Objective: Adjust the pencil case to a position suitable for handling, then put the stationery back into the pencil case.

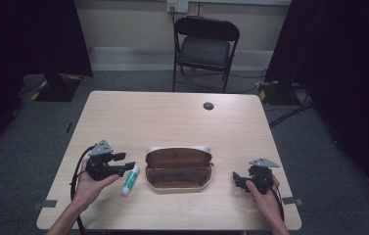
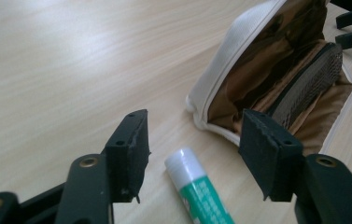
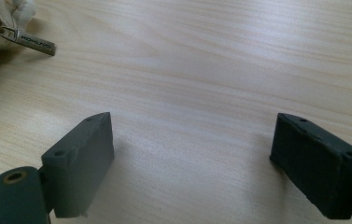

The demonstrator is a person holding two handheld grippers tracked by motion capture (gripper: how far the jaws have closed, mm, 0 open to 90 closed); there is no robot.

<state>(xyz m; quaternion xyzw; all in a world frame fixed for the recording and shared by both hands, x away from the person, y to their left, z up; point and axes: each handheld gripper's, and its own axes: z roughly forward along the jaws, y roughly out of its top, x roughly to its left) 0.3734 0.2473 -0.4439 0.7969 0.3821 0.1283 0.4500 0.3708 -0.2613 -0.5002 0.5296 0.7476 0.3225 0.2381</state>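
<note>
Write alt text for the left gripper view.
The left gripper, jaws open, hovers over a green-and-white glue stick lying on a pale wooden table. Just beyond the stick lies an open pouch, white outside with a brown lining.

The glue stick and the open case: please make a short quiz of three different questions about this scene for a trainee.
1. True or false: the left tongs are shut on the glue stick.
2. Which side of the open case does the glue stick lie on, in the high view? A) left B) right C) inside it
3. Fill in: the right tongs are open above bare ____.

Key: 1 false, they are open around it. 2 A. 3 table.
</note>
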